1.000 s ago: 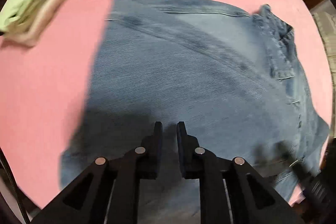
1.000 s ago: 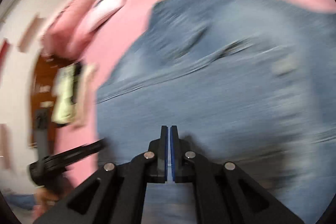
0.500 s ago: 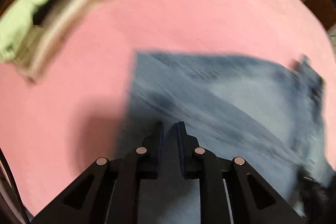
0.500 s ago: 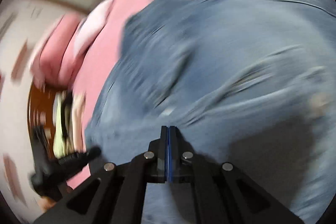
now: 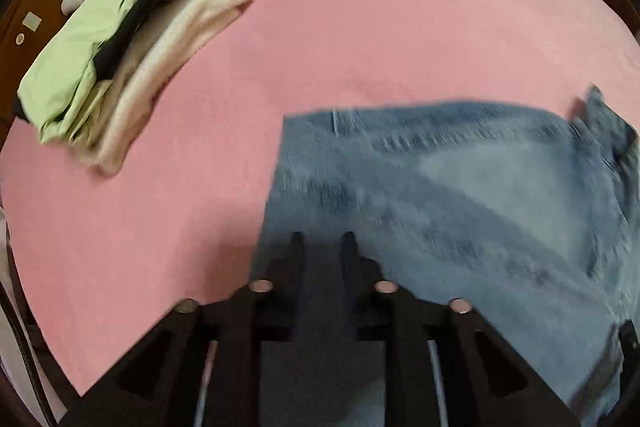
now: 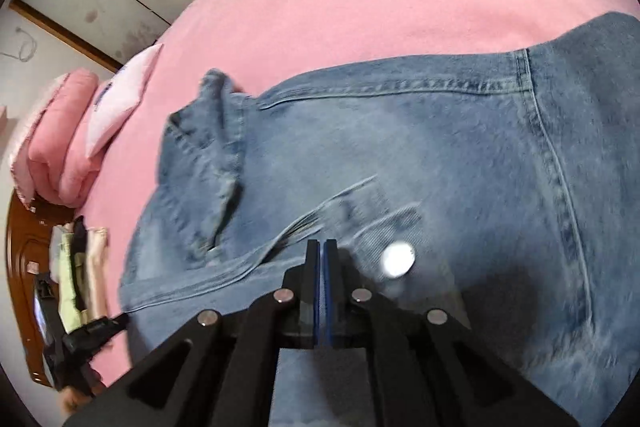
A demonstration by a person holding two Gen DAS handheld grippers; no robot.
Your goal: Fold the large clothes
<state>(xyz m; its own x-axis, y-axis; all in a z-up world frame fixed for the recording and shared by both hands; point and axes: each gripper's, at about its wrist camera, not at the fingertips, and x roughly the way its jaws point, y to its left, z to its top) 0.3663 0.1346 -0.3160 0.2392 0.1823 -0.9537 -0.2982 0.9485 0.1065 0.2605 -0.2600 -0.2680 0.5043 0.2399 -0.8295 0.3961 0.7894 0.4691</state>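
While left fingers (image 5: pixel 295 247) open over jeans (image 5: pixel 460 195), right seem closed.

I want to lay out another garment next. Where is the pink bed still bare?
Bare sheet runs between the folded pile at left and the jeans, up to the pillows. Crowded: the pile's corner and the jeans' side.

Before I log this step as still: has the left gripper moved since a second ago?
Yes. The left gripper has slid toward the jeans' left edge; the folded clothes pile now sits nearer.
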